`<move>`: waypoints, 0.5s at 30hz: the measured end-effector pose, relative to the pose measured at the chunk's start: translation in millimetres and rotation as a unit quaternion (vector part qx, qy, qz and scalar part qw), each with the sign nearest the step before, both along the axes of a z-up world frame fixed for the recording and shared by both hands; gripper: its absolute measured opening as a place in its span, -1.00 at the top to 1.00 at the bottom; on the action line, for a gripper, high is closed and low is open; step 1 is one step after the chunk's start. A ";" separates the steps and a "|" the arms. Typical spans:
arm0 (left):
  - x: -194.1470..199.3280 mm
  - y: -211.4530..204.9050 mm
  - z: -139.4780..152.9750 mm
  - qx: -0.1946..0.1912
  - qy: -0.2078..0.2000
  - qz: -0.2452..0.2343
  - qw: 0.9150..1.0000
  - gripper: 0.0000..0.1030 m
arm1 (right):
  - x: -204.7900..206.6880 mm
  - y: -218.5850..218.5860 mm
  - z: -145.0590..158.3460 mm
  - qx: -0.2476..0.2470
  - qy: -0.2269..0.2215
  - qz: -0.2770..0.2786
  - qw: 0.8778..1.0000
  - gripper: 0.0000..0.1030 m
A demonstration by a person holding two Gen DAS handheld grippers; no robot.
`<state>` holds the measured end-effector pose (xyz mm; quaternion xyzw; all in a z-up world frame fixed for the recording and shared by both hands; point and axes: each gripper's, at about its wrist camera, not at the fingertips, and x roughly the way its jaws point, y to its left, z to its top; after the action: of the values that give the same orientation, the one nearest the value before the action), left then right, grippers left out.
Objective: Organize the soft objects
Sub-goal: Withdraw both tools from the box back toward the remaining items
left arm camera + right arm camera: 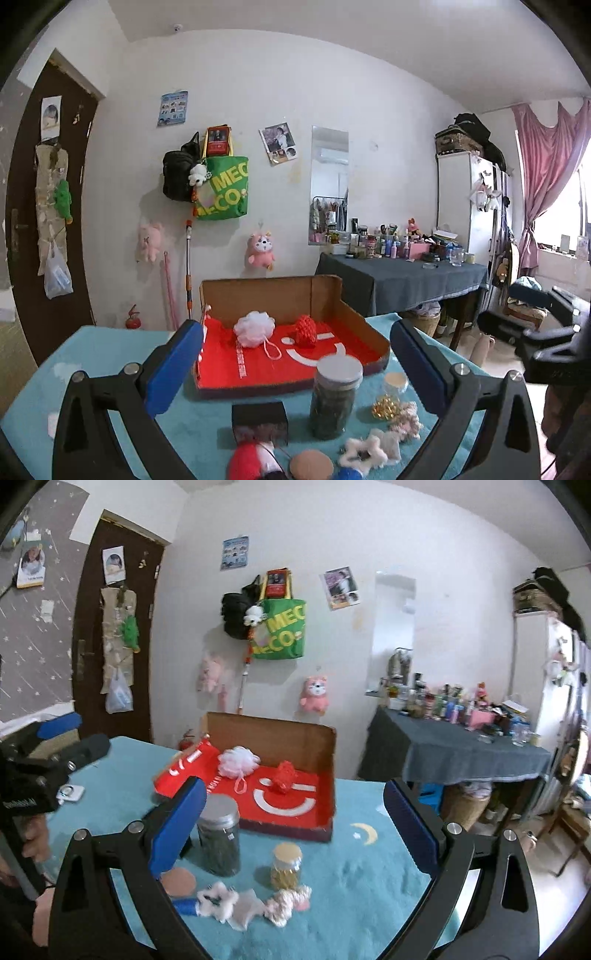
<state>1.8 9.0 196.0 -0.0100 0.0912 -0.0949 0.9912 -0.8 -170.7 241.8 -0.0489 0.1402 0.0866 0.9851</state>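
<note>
Fluffy white pouf in red-lined cardboard box, both claws wide, empty.

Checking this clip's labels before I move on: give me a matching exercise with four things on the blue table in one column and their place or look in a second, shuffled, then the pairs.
Things:
1. white bath pouf
2. tall jar
3. small jar
4. star-shaped fluffy clip

Descriptions:
A. grey lid, dark contents
B. inside the red-lined cardboard box
C. on the blue table cover, nearest the grippers
D. tan lid, gold contents

Pairs: 1-B, 2-A, 3-D, 4-C
</note>
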 end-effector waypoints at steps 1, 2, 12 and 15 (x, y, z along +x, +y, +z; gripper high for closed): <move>-2.8 -0.5 -5.4 -0.001 0.002 0.001 1.000 -1.00 | -3.5 0.6 -6.8 -0.001 -0.001 -0.007 1.000 -0.91; -4.0 -1.9 -10.1 0.000 0.004 0.003 1.000 -1.00 | -7.9 1.8 -14.2 -0.002 -0.003 -0.014 1.000 -0.91; -15.1 -11.5 -78.0 0.005 0.042 0.015 0.999 -1.00 | -20.4 9.2 -86.5 0.013 0.011 -0.039 0.999 -0.91; -11.4 -12.8 -98.6 0.011 0.064 0.018 0.998 -1.00 | -14.7 13.0 -105.2 0.011 0.031 -0.041 0.999 -0.91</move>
<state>-9.5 -3.8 97.4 -0.0072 0.1551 -0.0752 0.9850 -15.5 -157.7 136.6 -0.0294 0.1716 0.0488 0.9835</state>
